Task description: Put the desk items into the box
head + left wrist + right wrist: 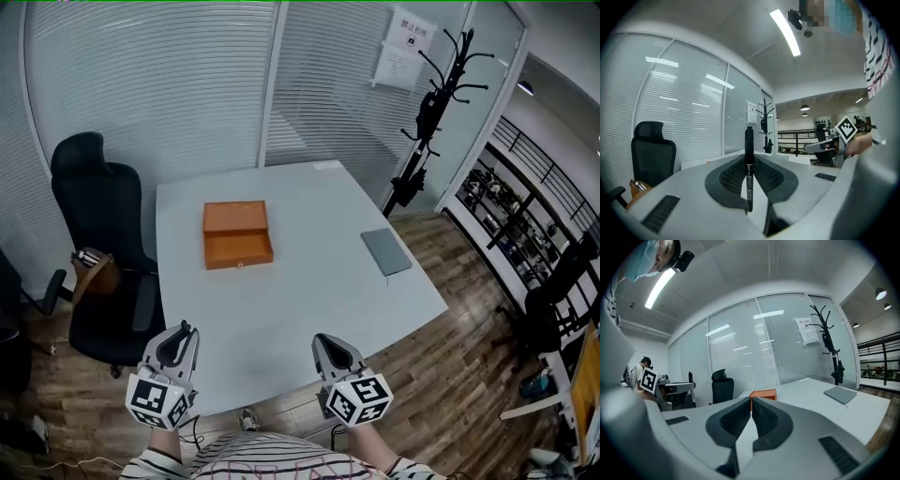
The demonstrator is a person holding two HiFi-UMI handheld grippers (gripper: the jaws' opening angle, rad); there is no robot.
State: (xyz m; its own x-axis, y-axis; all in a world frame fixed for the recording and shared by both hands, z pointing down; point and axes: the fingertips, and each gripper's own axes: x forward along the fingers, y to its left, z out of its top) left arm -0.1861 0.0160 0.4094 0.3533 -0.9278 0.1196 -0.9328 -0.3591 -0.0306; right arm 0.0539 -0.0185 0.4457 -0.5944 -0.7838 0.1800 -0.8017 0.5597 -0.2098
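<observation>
Left gripper (186, 329) clamps an upright black pen (749, 140), hidden in head view.

The table (309, 281) looks smooth and matt, the floor (441, 375) wood plank, the pen (749, 164) glossy plastic (claw pads (731, 176) ribbed).

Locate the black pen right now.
The black pen stands upright, clamped in the left gripper, as the left gripper view shows; in the head view that gripper sits lower left, by the near edge of the table.
</observation>
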